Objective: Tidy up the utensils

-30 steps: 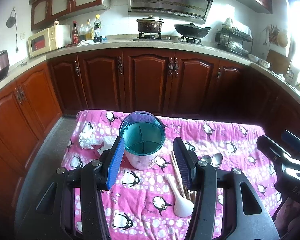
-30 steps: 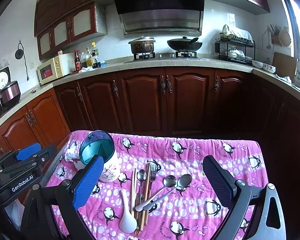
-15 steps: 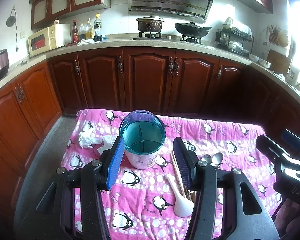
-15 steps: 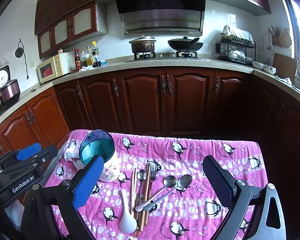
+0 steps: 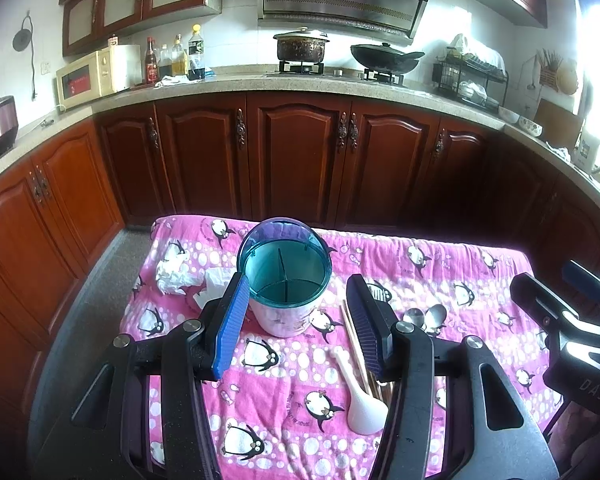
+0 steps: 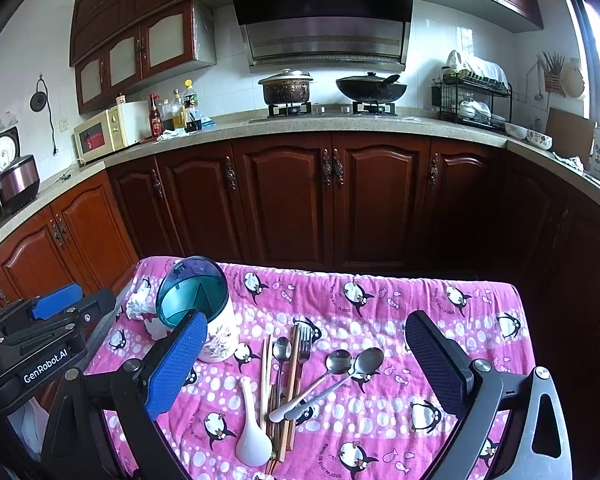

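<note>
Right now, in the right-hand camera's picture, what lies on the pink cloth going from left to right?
Crumpled tissue → utensil holder → white ceramic spoon → chopsticks → fork → two metal spoons. Both grippers hover open, holding nothing.

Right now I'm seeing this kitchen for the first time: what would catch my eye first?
The pink penguin cloth over the table stands out against dark cabinets. On its left side stands a teal holder with empty compartments. Beside it lie loose utensils: a white spoon, chopsticks, a fork and two metal spoons. Both grippers hover open in front.
</note>
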`<action>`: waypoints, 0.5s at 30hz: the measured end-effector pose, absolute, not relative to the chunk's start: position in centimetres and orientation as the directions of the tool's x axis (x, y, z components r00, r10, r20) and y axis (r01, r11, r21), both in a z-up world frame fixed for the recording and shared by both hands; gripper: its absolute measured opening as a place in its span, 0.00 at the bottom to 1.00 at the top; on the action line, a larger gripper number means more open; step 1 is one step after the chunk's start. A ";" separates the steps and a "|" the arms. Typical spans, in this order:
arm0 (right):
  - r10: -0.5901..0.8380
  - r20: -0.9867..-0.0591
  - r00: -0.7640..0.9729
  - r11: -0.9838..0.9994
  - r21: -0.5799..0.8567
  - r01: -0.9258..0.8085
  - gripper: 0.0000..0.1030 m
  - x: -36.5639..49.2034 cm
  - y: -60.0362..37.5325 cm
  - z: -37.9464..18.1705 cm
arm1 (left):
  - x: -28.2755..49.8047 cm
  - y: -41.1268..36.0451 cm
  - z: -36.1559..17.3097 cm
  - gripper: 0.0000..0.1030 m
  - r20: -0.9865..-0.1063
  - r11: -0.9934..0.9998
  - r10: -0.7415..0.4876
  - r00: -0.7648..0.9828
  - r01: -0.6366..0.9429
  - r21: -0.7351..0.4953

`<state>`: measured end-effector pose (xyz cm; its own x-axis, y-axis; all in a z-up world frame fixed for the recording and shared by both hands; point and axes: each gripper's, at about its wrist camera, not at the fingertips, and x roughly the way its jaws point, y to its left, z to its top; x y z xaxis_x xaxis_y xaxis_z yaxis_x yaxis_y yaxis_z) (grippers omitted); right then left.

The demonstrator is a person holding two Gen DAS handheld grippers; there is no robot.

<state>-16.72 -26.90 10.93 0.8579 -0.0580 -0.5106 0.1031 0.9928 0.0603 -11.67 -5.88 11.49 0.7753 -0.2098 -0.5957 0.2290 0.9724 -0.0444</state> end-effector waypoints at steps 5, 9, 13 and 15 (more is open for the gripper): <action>-0.060 -0.511 0.857 0.993 0.060 0.105 0.96 -16.7 -26.9 10.9 | -11.5 -5.9 11.3 0.49 -0.600 0.973 -0.208 0.773 0.226 -0.046; -0.060 -0.510 0.858 0.992 0.062 0.107 0.96 -16.7 -27.0 10.9 | -11.5 -6.0 11.3 0.49 -0.600 0.973 -0.208 0.772 0.226 -0.046; -0.062 -0.514 0.856 0.992 0.059 0.107 0.96 -16.6 -27.0 10.8 | -11.5 -6.0 11.1 0.49 -0.601 0.974 -0.206 0.772 0.223 -0.047; -0.061 -0.515 0.855 0.992 0.061 0.107 0.96 -16.6 -27.0 10.8 | -11.4 -6.0 11.0 0.49 -0.603 0.973 -0.208 0.771 0.225 -0.048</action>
<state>-16.60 -27.01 10.76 0.8553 -0.0609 -0.5146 0.1074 0.9923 0.0610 -11.44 -6.02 11.02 0.7705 -0.2078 -0.6026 0.2247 0.9732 -0.0484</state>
